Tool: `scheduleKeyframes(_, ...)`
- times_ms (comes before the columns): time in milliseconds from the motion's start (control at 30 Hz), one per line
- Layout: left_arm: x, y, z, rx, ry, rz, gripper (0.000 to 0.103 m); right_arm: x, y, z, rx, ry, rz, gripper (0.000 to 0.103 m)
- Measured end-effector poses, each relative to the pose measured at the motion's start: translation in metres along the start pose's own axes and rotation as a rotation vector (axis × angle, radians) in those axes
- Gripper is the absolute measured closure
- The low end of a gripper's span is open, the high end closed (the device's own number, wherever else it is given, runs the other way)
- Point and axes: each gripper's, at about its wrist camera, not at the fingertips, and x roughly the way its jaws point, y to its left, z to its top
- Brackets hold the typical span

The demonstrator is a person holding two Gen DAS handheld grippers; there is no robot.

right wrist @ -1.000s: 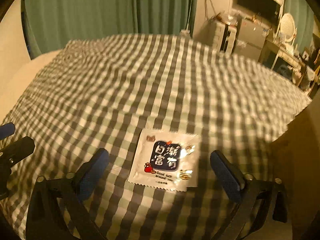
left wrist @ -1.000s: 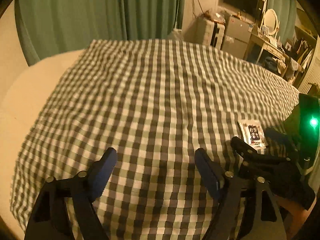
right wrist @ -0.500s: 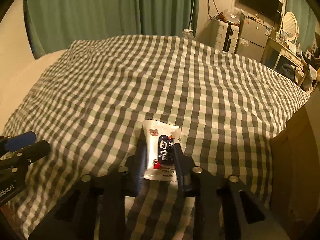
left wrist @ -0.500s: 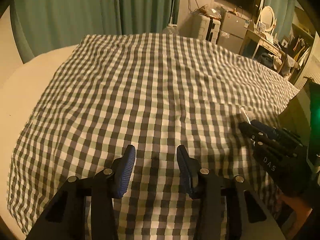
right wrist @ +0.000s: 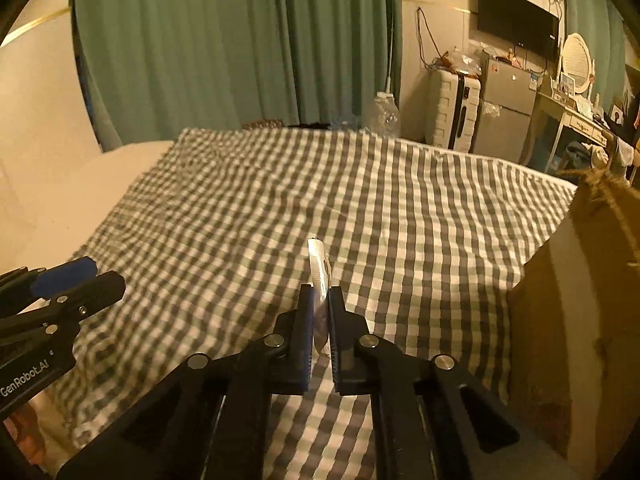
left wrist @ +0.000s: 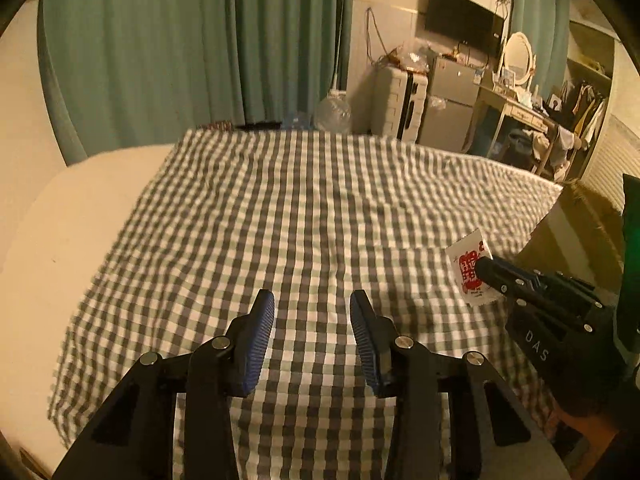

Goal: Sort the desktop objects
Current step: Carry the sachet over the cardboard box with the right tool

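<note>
The right gripper (right wrist: 320, 296), black-framed with blue ribbed pads, is clamped tight on a small flat white foil sachet with red and dark print (right wrist: 319, 270), which stands edge-on between the pads and clear of the green-and-white checked cloth (right wrist: 360, 208) covering the bed-like surface. In the left wrist view the same sachet (left wrist: 472, 266) shows at about three o'clock, pinched at the tip of the right gripper (left wrist: 486, 266) and hanging above the cloth (left wrist: 280, 220). The left gripper (left wrist: 312, 312) has its jaws part-way closed with nothing but checked cloth showing between them; it holds nothing. By my reading the pick of this one item is done, and what is left is to carry it to wherever it belongs. The brown cardboard box (right wrist: 580, 300) rising at three o'clock of the right wrist view looks the likely place, though its opening is not visible. No other loose object lies on the cloth in either view, so this may be the last piece, or others lie out of sight. Room to move is generous: the cloth is bare from nine through twelve o'clock, ending at the green curtains (right wrist: 240, 40). The tight spots are the box wall close on the right and the left gripper (right wrist: 80, 276), near at nine o'clock.
</note>
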Motion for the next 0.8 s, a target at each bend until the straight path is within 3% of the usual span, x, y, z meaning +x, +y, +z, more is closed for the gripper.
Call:
scheduleKeyframes(600, -0.157, -0.001, 0.019, 0.016, -0.268, 0.002, 0.062, -0.175, 0.029, 0.016, -0.007, -0.281, 0.060, 0.097)
scheduleKeyframes(800, -0.198, -0.006, 0.013, -0.002, -0.310, -0.021, 0.062, -0.224, 0.048, 0.008, -0.058, -0.349, 0.071, 0.097)
